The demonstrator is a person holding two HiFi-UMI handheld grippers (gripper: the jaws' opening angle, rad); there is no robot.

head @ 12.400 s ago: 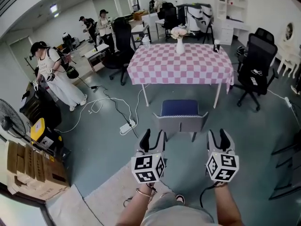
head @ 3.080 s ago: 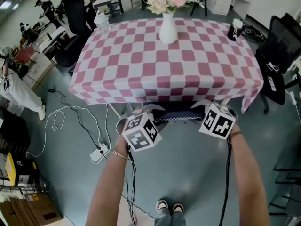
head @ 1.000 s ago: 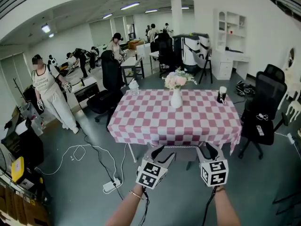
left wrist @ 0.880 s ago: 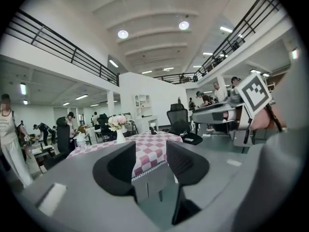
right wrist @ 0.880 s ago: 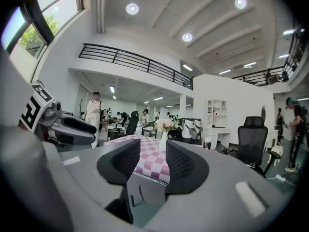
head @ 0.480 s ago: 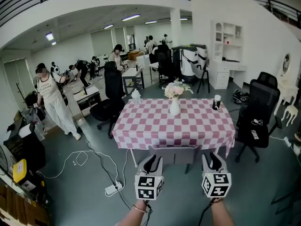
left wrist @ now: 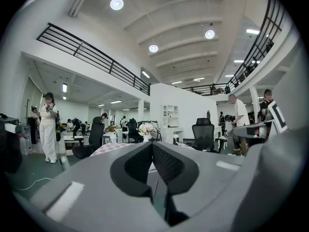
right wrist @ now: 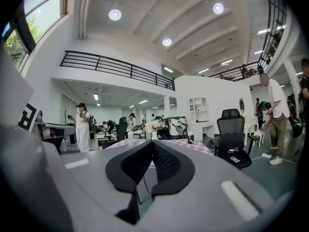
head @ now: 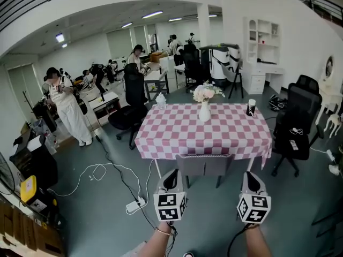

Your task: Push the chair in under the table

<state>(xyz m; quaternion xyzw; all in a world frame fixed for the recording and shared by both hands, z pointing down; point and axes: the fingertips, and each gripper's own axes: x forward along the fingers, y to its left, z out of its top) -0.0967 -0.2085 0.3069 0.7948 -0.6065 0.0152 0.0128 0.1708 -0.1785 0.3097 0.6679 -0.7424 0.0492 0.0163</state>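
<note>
The grey chair point(head: 203, 165) stands pushed in under the table point(head: 161, 138) with the pink checked cloth; only its back shows at the near edge. My left gripper point(head: 170, 180) and right gripper point(head: 251, 181) hang level a little way in front of the chair, apart from it. Both have just been closing and are now shut with nothing between the jaws. In the left gripper view the left gripper point(left wrist: 152, 144) points at the table point(left wrist: 105, 149), and in the right gripper view the right gripper point(right wrist: 153, 143) points at the table point(right wrist: 195, 145).
A vase of flowers point(head: 204, 108) and a dark cup point(head: 251, 107) stand on the table. Black office chairs point(head: 297, 125) point(head: 131, 103) flank it. A power strip with cables point(head: 134, 204) lies on the floor at the left. A person in white point(head: 67, 111) stands far left.
Both grippers have drawn back from the chair's back and gone from open to shut. The view has pulled away, so the table and chair sit farther off.
</note>
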